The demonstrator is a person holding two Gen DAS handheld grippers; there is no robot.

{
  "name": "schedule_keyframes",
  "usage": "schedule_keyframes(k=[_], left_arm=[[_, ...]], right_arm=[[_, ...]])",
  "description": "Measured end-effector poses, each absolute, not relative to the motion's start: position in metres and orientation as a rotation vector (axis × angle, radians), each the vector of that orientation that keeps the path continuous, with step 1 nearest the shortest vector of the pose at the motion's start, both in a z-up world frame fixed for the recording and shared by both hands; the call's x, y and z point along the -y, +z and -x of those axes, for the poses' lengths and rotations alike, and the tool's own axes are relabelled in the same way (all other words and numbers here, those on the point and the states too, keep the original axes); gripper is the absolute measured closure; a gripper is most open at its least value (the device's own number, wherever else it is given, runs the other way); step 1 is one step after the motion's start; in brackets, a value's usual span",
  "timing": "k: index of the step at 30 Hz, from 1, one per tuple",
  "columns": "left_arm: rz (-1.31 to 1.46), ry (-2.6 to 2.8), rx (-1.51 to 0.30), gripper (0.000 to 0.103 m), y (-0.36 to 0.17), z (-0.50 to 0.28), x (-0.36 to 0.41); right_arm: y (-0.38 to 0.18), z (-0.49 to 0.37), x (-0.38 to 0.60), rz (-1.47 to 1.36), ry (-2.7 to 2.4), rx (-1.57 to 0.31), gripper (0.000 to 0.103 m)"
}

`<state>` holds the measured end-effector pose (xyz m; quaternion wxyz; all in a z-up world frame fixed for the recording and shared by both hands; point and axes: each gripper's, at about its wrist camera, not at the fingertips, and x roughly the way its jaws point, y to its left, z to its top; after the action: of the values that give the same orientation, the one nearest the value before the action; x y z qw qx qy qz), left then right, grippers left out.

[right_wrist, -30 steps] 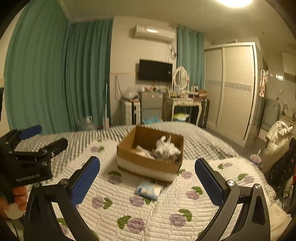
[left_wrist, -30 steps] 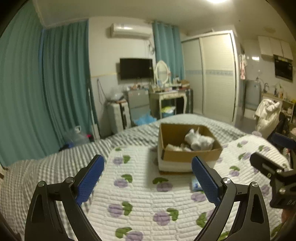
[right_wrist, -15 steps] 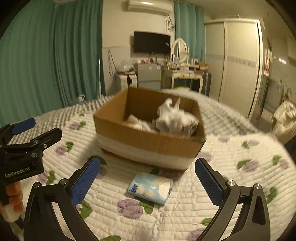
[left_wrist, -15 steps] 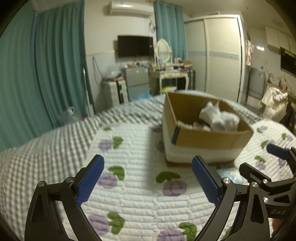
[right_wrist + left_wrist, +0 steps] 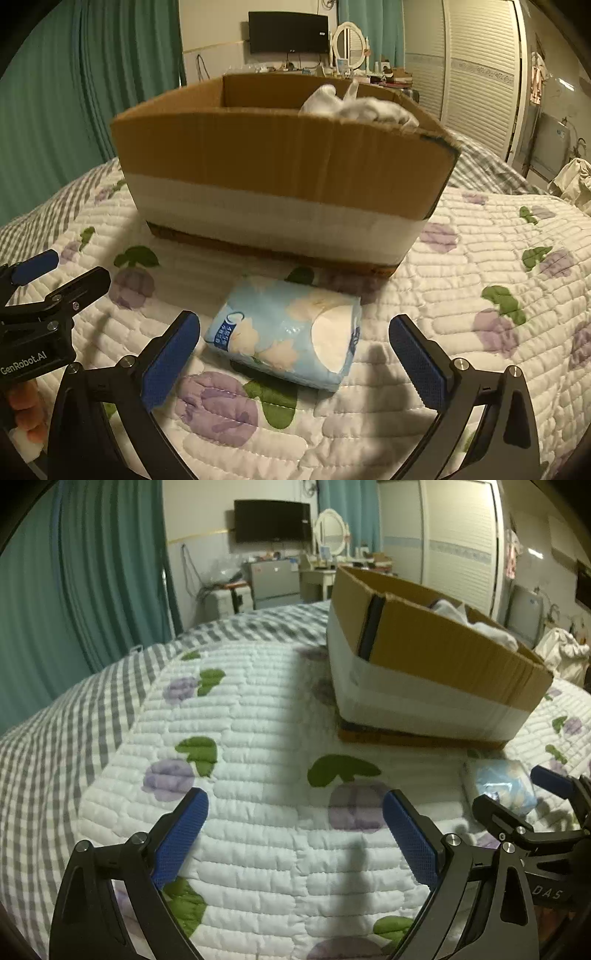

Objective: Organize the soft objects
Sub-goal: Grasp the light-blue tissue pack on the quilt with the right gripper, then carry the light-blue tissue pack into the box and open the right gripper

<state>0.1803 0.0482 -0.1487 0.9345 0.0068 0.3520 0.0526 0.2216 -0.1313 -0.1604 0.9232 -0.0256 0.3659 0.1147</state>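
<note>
Both grippers have come down low and close to the cardboard box [image 5: 280,166] since a second ago, and the box now looks much bigger in both views. It sits on the bed [image 5: 498,369], on the white quilt with purple flowers. White soft things [image 5: 354,105] already poke up over its rim, so it seems to be where the soft things go.

One soft thing is not in yet: a blue pack of tissues [image 5: 288,338]. It lies flat on the quilt just in front of the box, not touching it. Its long side runs across, almost along the box's front wall, a bit tilted, and its white round end faces right.

The right gripper [image 5: 293,350] has its fingers wide apart, one on each side of the pack, holding nothing. I think it is lined up to pinch the pack.

The left gripper [image 5: 295,834] hovers over bare quilt to the left of the box, fingers wide apart and empty.
</note>
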Motion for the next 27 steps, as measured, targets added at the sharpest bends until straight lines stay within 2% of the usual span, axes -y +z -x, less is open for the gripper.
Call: schedule_keyframes(k=[5,18,27], left_arm=[[-0.025,0.108,-0.736,0.006,-0.155,-0.182,-0.045],[-0.032,0.100,-0.716,0.006,-0.147,-0.165,-0.037],[0.013,0.086,-0.615,0.006,-0.095,-0.113,-0.033]], right_arm=[[-0.164,-0.222,0.130,0.061,0.254,-0.762,0.020],[-0.147,-0.202,0.137,0.050,0.243,-0.706,0.022],[-0.101,-0.154,0.149,0.008,0.231,-0.671,0.022]])
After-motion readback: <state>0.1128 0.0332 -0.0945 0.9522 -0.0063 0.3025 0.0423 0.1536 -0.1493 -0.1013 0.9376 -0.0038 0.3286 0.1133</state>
